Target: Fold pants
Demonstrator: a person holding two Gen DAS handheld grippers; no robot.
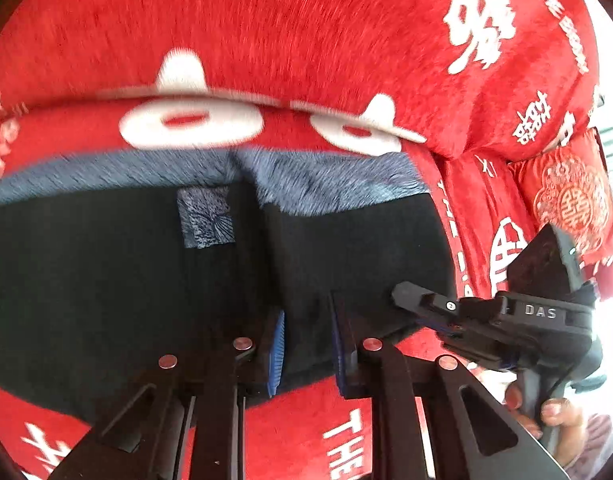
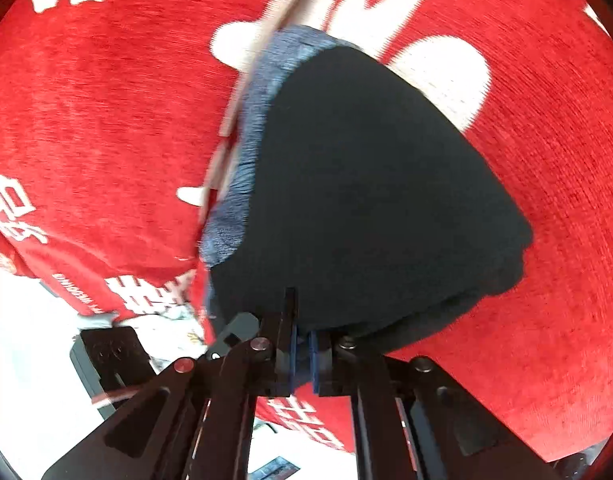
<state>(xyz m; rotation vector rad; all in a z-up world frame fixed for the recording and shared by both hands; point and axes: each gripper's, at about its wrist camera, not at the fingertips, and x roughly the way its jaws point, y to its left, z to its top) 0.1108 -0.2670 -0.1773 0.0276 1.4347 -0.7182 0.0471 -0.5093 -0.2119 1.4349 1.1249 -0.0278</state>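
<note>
The pants (image 1: 106, 280) are a matt black knit cloth, with a fuzzy blue-grey fleece lining showing along the edge nearest the red blanket (image 1: 306, 32), which is a plush, short-piled fabric with white woven characters. Beside the blanket, a red cushion (image 1: 574, 200) looks smoother, with a slight sheen. The left gripper (image 1: 306, 344) is matt black plastic with shiny round metal pins and ribbed blue rubbery pads (image 1: 276, 354); the right gripper (image 2: 304, 354) looks the same.

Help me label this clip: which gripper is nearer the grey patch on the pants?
Left. The left gripper grips the pants' edge just below the grey patch; the right gripper sits farther off, at the pants' right edge.
</note>
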